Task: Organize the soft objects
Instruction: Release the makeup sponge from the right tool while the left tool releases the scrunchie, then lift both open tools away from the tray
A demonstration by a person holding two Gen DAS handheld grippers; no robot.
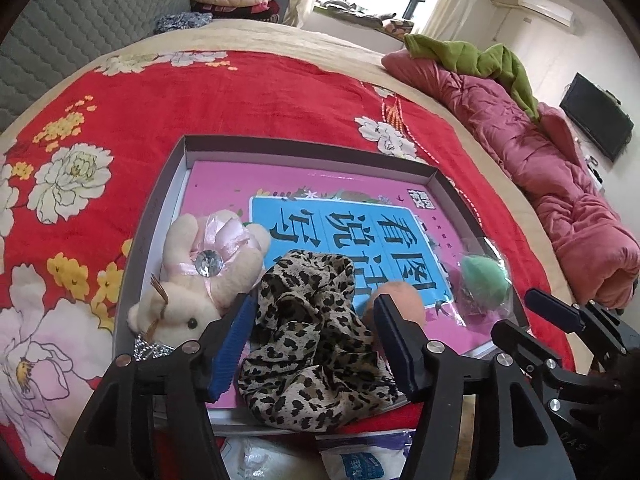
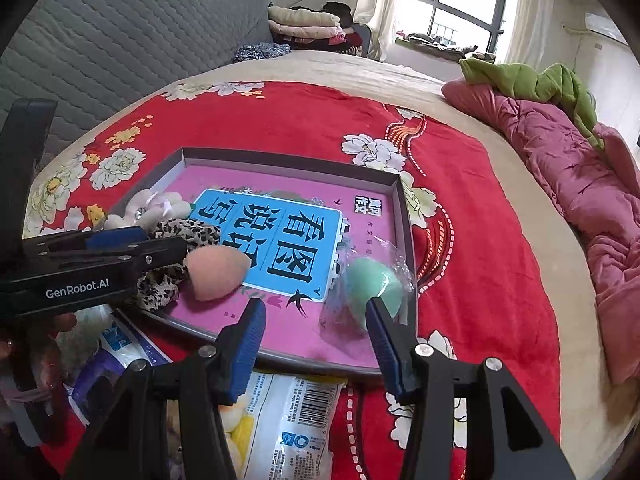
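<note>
Leopard-print fabric scrunchie (image 1: 308,336): a crumpled ring of thin cloth lying between the spread pads of the left tool (image 1: 316,344); neither pad seems to press it, so I judge it let go. Its near edge droops over the front wall of the shallow grey cardboard tray (image 1: 304,146).
Left tool: jaws wide apart, nothing gripped.
Right tool (image 2: 316,340): jaws about half spread and empty, hanging over the tray's near edge.
Green egg-shaped sponge in clear plastic wrap (image 2: 370,280): just ahead of the right tool's right pad, in the tray's near right corner.
Peach egg-shaped sponge (image 2: 216,274): ahead and left of the right tool, just beyond the left tool's right pad, touching the scrunchie.
Cream plush bunny with a pink ribbon and a gem (image 1: 208,272): just beyond the left tool's left pad, against the tray's left wall.
Pink and blue printed book (image 1: 352,236): flat on the tray floor under everything.
Risk, scrunchie: it may slide out over the front wall, since part of it hangs there, and a withdrawing pad could snag the loose cloth.
Risk, green sponge: slick wrap could make it squirt from a pinch.
Risk, peach sponge: a nudge from either tool could roll it.
</note>
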